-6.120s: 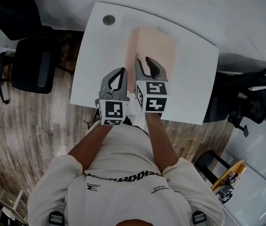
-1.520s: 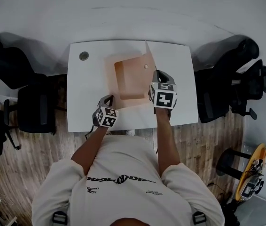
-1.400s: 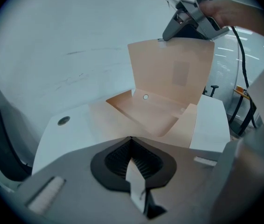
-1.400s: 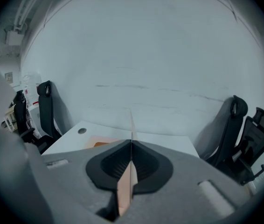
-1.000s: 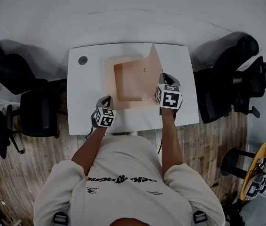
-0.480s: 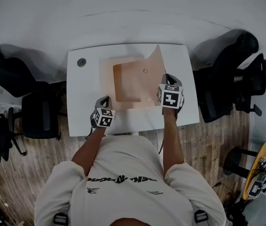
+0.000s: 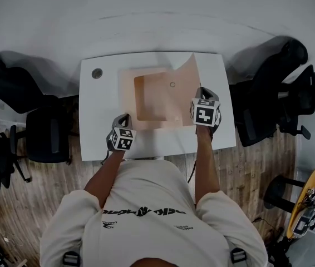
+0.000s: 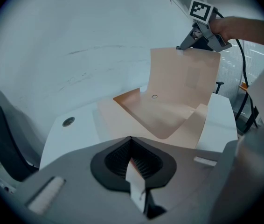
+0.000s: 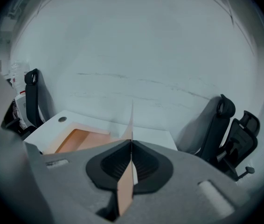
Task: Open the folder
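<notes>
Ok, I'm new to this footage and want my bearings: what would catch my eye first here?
The peach folder lies half open in the middle of the white table. Its cover stands raised on the right, with the right claw pinching its edge. Next comes the left claw, clamped on the folder's near left corner.
</notes>
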`<state>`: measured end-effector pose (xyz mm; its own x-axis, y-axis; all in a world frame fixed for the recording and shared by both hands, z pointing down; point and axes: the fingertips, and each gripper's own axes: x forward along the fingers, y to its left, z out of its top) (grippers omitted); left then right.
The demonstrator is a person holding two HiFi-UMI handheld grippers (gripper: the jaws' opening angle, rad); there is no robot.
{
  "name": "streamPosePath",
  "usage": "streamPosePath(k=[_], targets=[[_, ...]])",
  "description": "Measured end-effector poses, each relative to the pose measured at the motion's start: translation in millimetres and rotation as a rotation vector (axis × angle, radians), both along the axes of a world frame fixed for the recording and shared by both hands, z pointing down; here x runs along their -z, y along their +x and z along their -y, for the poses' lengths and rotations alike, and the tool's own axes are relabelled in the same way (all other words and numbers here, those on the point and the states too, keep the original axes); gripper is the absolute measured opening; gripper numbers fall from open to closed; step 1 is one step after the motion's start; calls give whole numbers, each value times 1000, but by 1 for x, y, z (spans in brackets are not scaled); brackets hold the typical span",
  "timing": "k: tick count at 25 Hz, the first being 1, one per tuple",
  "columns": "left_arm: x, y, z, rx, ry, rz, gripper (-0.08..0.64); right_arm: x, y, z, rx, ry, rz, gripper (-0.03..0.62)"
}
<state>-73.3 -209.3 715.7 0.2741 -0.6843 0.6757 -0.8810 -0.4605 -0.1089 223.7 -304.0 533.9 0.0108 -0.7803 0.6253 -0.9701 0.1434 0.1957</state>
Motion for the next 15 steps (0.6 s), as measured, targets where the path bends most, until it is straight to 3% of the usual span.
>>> streamPosePath(k=[15], targets=[[-1, -2, 2, 8, -4, 19, -12, -23, 51, 12, -59, -34, -37, 12]])
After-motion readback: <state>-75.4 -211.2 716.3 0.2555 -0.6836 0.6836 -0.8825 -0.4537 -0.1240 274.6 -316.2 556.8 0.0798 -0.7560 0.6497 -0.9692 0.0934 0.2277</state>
